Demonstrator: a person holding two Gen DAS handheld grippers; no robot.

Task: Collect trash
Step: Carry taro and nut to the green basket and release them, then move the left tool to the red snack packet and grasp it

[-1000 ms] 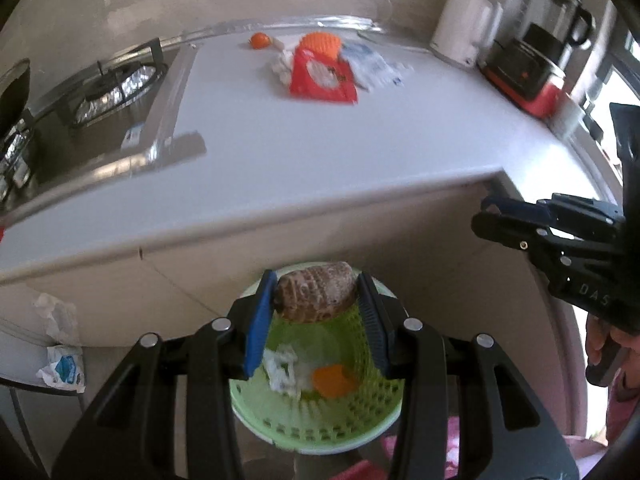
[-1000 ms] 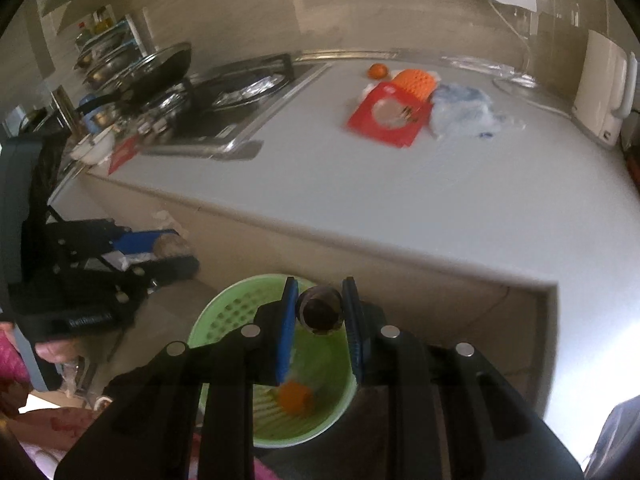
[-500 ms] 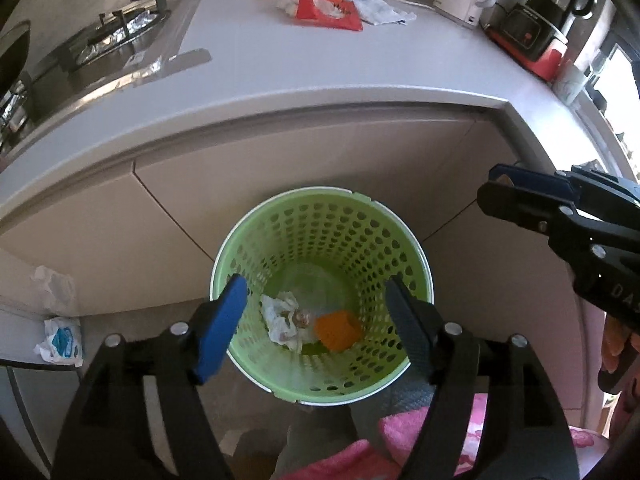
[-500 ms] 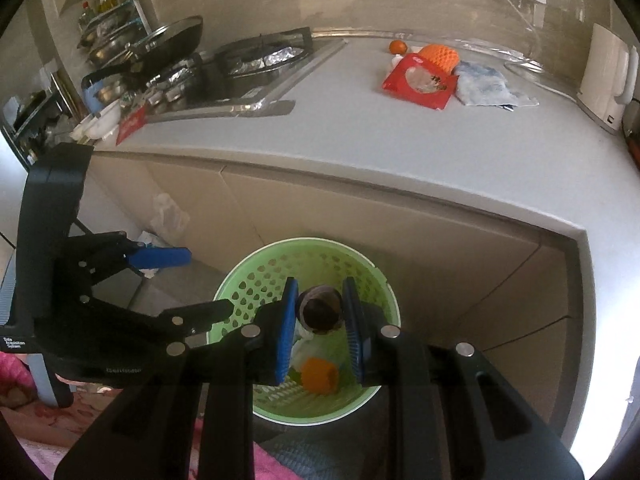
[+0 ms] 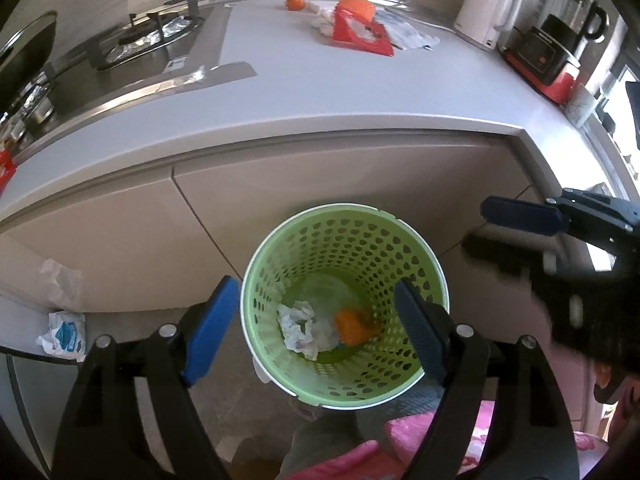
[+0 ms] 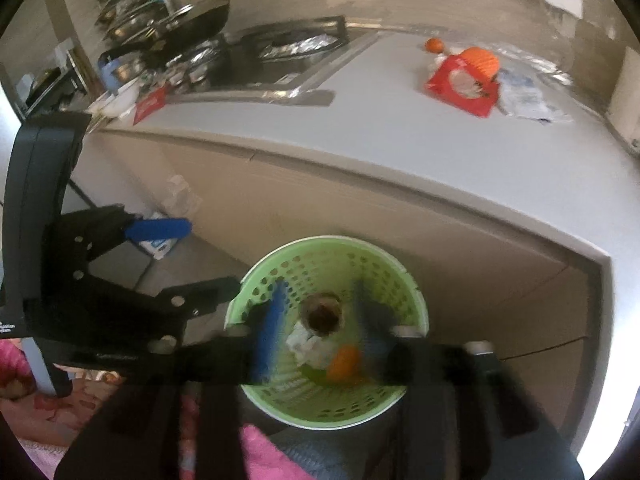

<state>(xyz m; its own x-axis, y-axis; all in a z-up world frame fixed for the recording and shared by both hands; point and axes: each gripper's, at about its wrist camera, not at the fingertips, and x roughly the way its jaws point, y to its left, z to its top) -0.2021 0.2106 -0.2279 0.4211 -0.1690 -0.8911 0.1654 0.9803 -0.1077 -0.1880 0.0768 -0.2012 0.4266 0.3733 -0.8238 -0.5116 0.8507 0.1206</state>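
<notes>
Hovering over green basket (image 5: 430, 264): both claws (spread wide).

The bin (image 5: 344, 240) is pale green plastic, perforated all round and faintly glossy, with crumpled white paper (image 5: 298, 326) lying in its bottom. Above it the counter (image 5: 360, 92) is smooth, matt, pale grey, the hob (image 5: 132, 44) beside it is shiny metal lined with wrinkled foil, and the kettle (image 5: 484, 16) is glossy white plastic. The left gripper (image 5: 316, 328) is matt black plastic with ribbed blue pads (image 5: 210, 330).
</notes>
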